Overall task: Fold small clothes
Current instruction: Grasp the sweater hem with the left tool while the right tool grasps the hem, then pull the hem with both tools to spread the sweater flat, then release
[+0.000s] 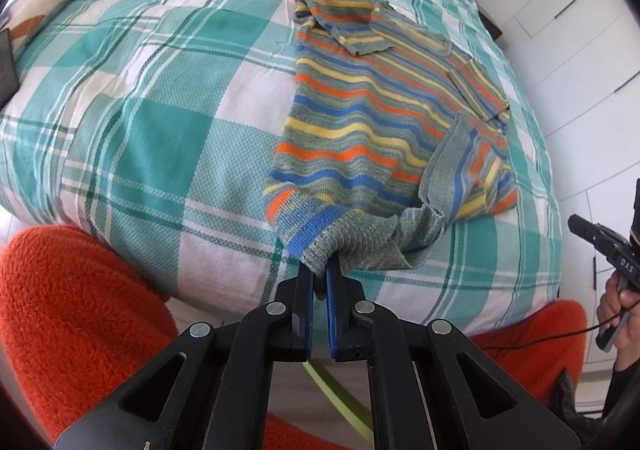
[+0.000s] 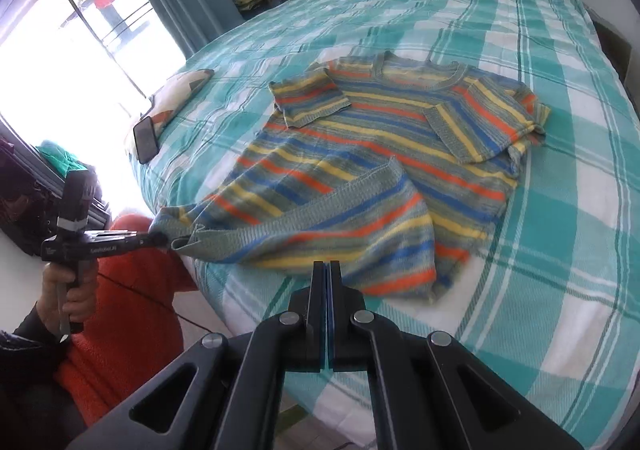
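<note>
The left gripper has its fingers clenched on the ribbed hem corner of the striped sweater, and the knit bunches and stretches where they pinch it. That corner is drawn off toward the near edge of the bed, probably so the lower part of the garment can be pulled straight or lifted over for a fold. The right gripper has its fingers pressed flat together with no cloth between them; it hovers just above the sweater's other hem corner, which lies rumpled with part of the hem turned back over the body. I judge it is not gripping there, so that side stays slack on the bedspread.

The sweater lies front up on the green-and-white checked bedspread, near the bed's foot, both short sleeves already laid in over the chest. Farther off, a phone rests by a patterned cushion at the bed's far side, well apart from the garment. The person's orange fleece shows beside the bed.
</note>
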`<state>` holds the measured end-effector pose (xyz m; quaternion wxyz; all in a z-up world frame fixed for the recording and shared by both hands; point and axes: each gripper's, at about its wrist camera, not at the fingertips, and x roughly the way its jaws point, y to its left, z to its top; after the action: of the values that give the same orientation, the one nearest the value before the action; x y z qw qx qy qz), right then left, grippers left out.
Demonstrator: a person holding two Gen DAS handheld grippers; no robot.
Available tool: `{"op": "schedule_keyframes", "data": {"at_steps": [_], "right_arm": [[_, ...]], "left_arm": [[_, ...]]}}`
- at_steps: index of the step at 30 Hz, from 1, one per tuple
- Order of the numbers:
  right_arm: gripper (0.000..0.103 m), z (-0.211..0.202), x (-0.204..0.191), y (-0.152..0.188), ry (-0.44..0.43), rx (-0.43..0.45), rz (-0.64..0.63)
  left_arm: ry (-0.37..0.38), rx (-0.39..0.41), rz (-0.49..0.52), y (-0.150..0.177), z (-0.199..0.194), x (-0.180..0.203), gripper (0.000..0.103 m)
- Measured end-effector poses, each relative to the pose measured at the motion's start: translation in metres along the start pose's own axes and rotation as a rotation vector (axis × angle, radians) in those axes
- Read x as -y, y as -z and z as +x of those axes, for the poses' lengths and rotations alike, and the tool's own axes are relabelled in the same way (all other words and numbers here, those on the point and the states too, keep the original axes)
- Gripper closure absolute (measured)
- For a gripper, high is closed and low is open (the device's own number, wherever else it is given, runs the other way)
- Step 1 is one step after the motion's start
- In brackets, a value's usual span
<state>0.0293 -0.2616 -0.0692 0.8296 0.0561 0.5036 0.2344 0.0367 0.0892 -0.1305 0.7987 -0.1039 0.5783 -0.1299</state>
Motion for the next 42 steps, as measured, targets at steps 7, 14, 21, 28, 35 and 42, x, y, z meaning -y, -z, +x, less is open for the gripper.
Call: {"op": "schedule_keyframes", "data": {"at_steps": [7,14,21,28,35,42], "right_arm": [[0.043,0.017,0.028,0.004,0.181,0.006,0.02],[0.046,0.135,0.049,-0.1,0.227,-0.043,0.005],[0.099,0.109,0.017,-0.082,0.037,0.003,-0.082],[0.099,-0.017,-0.029,0.044,-0.027,-0.097,-0.251],[0.063,0.002,0.042,0.11,0.132,-0.193,0.123],[0.056,0.045,0.075,0.126,-0.05,-0.17,0.45]], "left_arm": [[-0.024,0.003,-0.042,0.001,0.017,0.003,0.099],[-0.043,0.015,-0.084,0.011,0.019,-0.008,0.099],[-0.023,0.04,-0.125,0.013,0.006,-0.032,0.1],[-0.029,-0.022,-0.069,0.02,0.005,-0.028,0.1],[-0.06,-0.044,-0.046,0.025,0.009,-0.023,0.1],[-0.026,-0.038,-0.038,0.026,0.005,-0.017,0.1]]}}
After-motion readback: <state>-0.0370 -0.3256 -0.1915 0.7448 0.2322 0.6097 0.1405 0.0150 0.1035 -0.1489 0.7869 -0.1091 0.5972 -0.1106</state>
